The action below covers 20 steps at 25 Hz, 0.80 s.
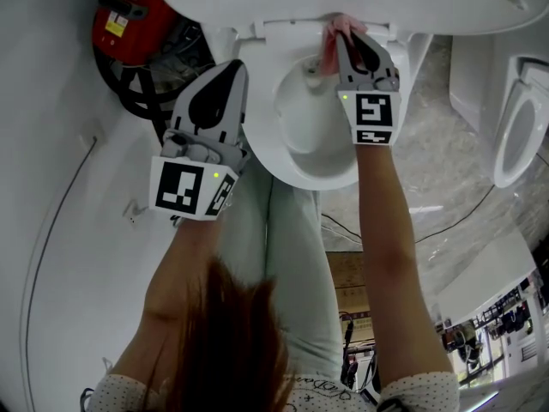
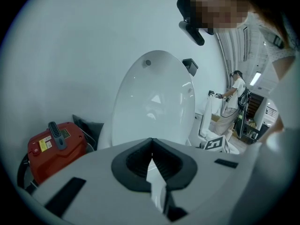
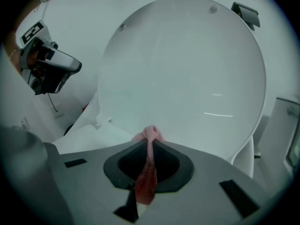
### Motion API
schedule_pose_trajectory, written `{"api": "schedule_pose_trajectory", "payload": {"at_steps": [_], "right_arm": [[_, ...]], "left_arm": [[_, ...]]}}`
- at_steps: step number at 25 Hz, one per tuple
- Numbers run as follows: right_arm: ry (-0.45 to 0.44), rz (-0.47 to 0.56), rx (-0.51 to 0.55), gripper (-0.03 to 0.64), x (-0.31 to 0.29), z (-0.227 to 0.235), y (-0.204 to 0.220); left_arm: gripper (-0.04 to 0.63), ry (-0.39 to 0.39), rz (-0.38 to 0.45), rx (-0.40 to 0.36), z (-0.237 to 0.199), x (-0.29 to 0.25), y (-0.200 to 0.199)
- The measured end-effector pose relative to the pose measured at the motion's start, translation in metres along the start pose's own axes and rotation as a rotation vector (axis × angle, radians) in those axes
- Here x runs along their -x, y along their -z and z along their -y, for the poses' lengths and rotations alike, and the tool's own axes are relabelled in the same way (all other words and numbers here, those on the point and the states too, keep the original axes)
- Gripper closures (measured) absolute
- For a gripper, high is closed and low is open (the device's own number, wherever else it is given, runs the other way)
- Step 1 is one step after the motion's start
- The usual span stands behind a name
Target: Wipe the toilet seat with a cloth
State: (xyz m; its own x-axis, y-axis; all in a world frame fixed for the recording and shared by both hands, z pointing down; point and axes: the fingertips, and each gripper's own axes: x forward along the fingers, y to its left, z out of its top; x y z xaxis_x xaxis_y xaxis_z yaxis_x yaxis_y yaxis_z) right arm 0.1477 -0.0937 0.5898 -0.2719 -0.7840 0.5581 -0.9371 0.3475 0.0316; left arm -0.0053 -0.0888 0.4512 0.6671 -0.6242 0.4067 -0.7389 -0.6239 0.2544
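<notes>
- While the right gripper (image 1: 345,41) reaches over the bowl (image 1: 310,131), its jaws pinch a pink cloth (image 1: 330,45), which sits at the rear of the white toilet seat (image 1: 276,140), close to the hinge.
- From the right gripper view, the cloth runs as a thin strip between the closed jaws and bunches into a small knot just past their tips, in front of the raised lid (image 3: 187,69).
- Whether the knot presses on the seat cannot be told.
- Off to the left of the toilet hangs the left gripper (image 1: 235,67), its jaws pressed together at the tips with nothing between them.
- Beside it, against the wall, stands a red machine (image 1: 127,15) with black cables (image 1: 137,93) coiled under it.
- Well apart to the right is a second toilet (image 1: 515,127).
</notes>
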Motion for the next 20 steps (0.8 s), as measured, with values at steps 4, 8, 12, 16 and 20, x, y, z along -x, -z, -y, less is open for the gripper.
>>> {"api": "schedule_pose_trajectory", "payload": {"at_steps": [4, 8, 12, 16, 20], "right_arm": [[0.011, -0.002, -0.014, 0.572, 0.002, 0.008, 0.002], [0.013, -0.008, -0.017, 0.574, 0.005, 0.014, 0.004], [0.011, -0.01, -0.001, 0.575, 0.008, 0.018, 0.007], [0.017, -0.017, 0.014, 0.575, 0.011, 0.023, 0.012], [0.034, -0.022, 0.016, 0.575, 0.015, 0.028, 0.016]], "left_arm": [[0.594, 0.01, -0.004, 0.0, 0.004, -0.002, 0.001], [0.595, 0.022, -0.007, -0.004, 0.008, -0.003, 0.0], [0.594, 0.03, -0.008, -0.005, 0.013, -0.004, 0.001], [0.594, 0.037, -0.012, -0.008, 0.014, -0.006, 0.002], [0.594, 0.039, -0.014, -0.011, 0.016, -0.006, 0.003]]}}
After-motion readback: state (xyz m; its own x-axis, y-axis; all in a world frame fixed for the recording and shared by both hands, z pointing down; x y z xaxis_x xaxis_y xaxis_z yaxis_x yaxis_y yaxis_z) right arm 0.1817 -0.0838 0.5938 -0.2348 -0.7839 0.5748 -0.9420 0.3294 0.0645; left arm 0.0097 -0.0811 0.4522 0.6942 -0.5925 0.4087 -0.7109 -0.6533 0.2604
